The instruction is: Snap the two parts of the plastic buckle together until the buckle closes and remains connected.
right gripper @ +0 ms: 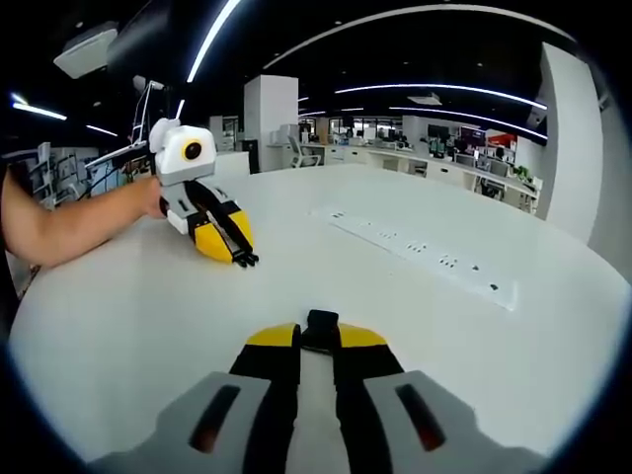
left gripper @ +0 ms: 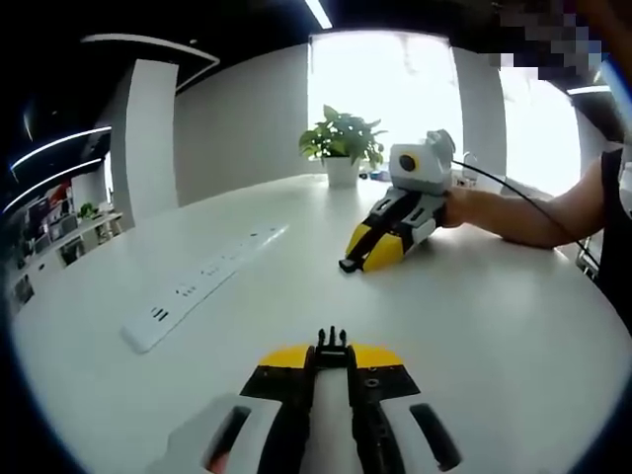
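In the left gripper view my left gripper (left gripper: pixel 332 357) rests low on the white table (left gripper: pixel 474 336), shut on the black pronged buckle half (left gripper: pixel 332 341), which sticks out past its yellow tips. Across the table, a hand holds my right gripper (left gripper: pixel 363 253), which points back toward the left one with a small black piece (left gripper: pixel 348 265) at its tip. In the right gripper view my right gripper (right gripper: pixel 318 343) is shut on the black socket buckle half (right gripper: pixel 321 324). Farther off, my left gripper (right gripper: pixel 235 252) shows the pronged half (right gripper: pixel 245 260). The two halves are well apart.
A long white power strip (left gripper: pixel 202 286) (right gripper: pixel 415 247) lies on the table to one side. A potted plant (left gripper: pixel 342 146) stands at the far edge by a bright window. A person's forearm (left gripper: pixel 523 212) (right gripper: pixel 69 222) reaches in over the table.
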